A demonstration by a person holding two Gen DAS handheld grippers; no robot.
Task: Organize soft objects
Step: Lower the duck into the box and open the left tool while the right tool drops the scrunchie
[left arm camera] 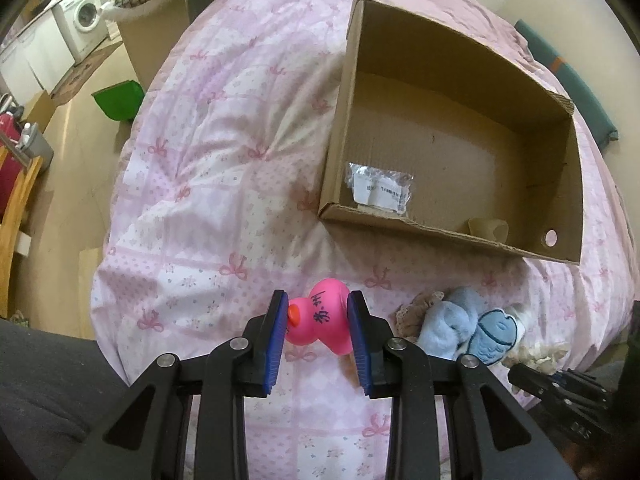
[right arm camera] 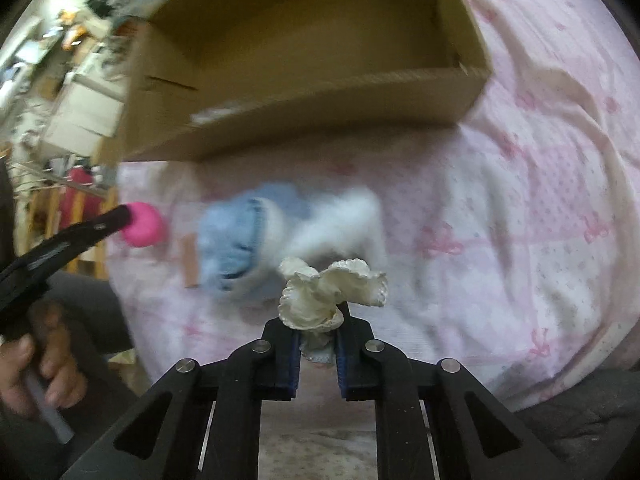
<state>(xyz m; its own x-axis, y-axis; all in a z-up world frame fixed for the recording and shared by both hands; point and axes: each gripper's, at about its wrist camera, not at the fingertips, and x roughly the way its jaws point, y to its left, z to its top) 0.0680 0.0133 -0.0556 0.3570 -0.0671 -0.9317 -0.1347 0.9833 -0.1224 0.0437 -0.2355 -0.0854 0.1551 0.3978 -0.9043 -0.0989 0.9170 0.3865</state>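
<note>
My left gripper (left arm camera: 318, 322) is shut on a pink rubber duck (left arm camera: 320, 320) with black writing and holds it just above the pink quilt. The duck also shows at the left of the right wrist view (right arm camera: 144, 224). My right gripper (right arm camera: 318, 330) is shut on a cream lace-frilled cloth (right arm camera: 328, 292). A blue and white soft toy (left arm camera: 468, 330) lies on the quilt, right of the duck; it shows blurred in the right wrist view (right arm camera: 260, 240). An open cardboard box (left arm camera: 452, 128) stands on the bed beyond, also in the right wrist view (right arm camera: 304, 60).
The box holds a silver packet (left arm camera: 380, 188) and a small cream object (left arm camera: 490, 229). The pink quilt (left arm camera: 224, 160) covers the bed. A green bin (left arm camera: 118, 100) and a washing machine (left arm camera: 82, 18) stand on the floor at left. My right gripper shows at lower right (left arm camera: 560, 388).
</note>
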